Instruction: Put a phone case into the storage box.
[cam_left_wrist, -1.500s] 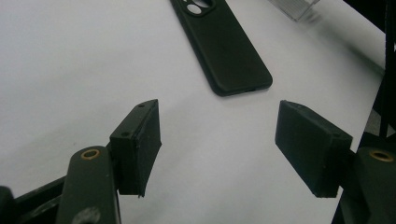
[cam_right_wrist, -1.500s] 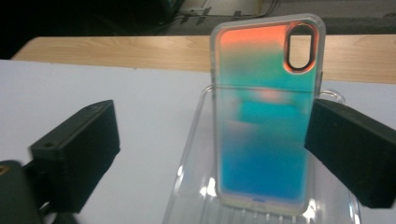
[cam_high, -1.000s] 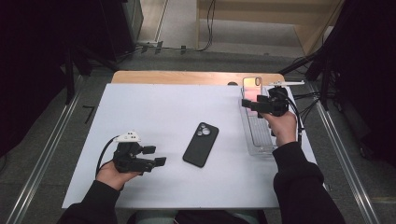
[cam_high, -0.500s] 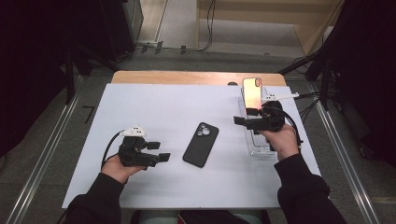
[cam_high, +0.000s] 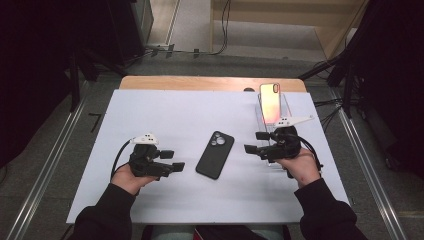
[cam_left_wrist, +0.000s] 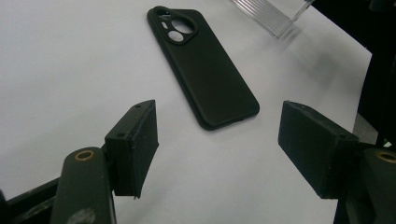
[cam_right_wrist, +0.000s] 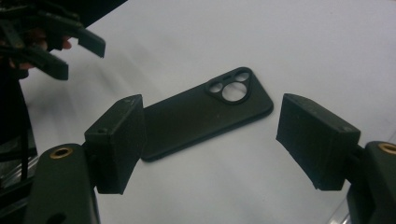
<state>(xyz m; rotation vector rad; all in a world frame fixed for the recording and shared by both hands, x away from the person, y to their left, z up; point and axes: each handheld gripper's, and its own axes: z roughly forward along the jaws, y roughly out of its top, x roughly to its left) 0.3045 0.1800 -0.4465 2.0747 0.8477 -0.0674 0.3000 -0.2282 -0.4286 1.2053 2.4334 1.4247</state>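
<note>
Lying flat on the white table (cam_high: 150, 115), camera cutouts up, the black case (cam_high: 215, 154) sits between the two grippers and touches neither. The left gripper (cam_high: 172, 160) rests low at the case's left, its jaws spread with nothing between them — in the left gripper view the case (cam_left_wrist: 201, 63) lies just beyond the pads. The right gripper (cam_high: 257, 142) hovers at the case's right, pointing toward it; its jaws have just been closing a little but stand apart and empty, with the case (cam_right_wrist: 205, 116) showing past them. Behind the right hand (cam_high: 300, 167) a clear stand (cam_high: 285, 107) holds a pink phone (cam_high: 270, 102) upright.
</note>
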